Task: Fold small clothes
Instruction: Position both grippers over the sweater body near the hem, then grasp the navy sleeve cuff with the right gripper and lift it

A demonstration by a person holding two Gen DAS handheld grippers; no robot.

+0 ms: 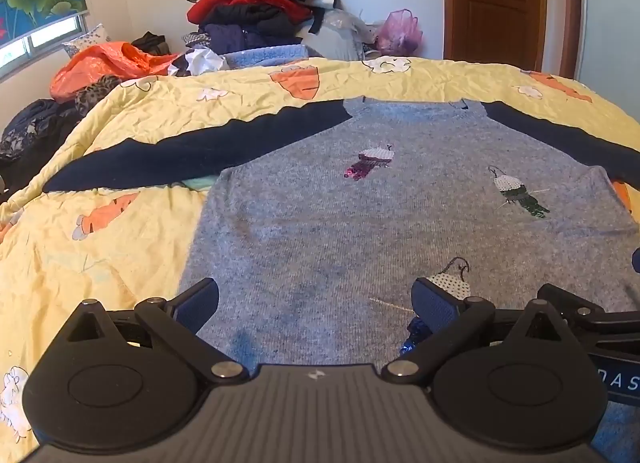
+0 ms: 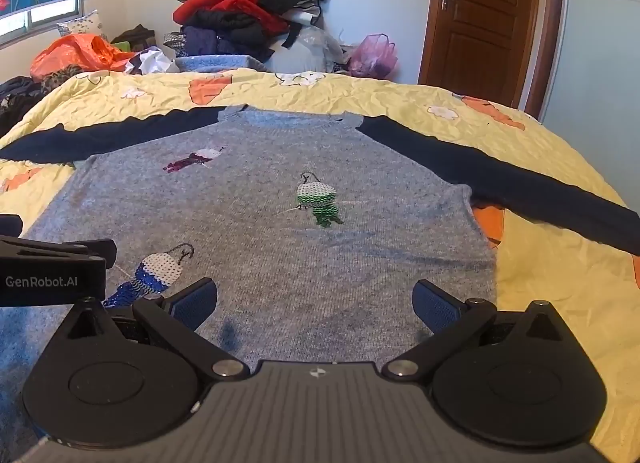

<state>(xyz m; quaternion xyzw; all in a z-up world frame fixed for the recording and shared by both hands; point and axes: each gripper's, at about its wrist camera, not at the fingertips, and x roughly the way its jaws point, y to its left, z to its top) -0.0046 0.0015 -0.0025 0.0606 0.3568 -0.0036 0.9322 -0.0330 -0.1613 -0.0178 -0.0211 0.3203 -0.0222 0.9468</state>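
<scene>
A grey sweater (image 1: pixel 360 223) with navy sleeves is lying flat, front up, on the yellow quilt (image 1: pixel 120 231) covering the bed. The left gripper (image 1: pixel 316 305) and right gripper (image 2: pixel 316 305) are hovering over its hem, fingers spread wide and gripping nothing

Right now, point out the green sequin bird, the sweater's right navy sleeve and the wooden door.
green sequin bird (image 2: pixel 318 199), right wrist view, body
right navy sleeve (image 2: pixel 500 179), right wrist view, mid-length
wooden door (image 2: pixel 486 15), right wrist view, panel
</scene>
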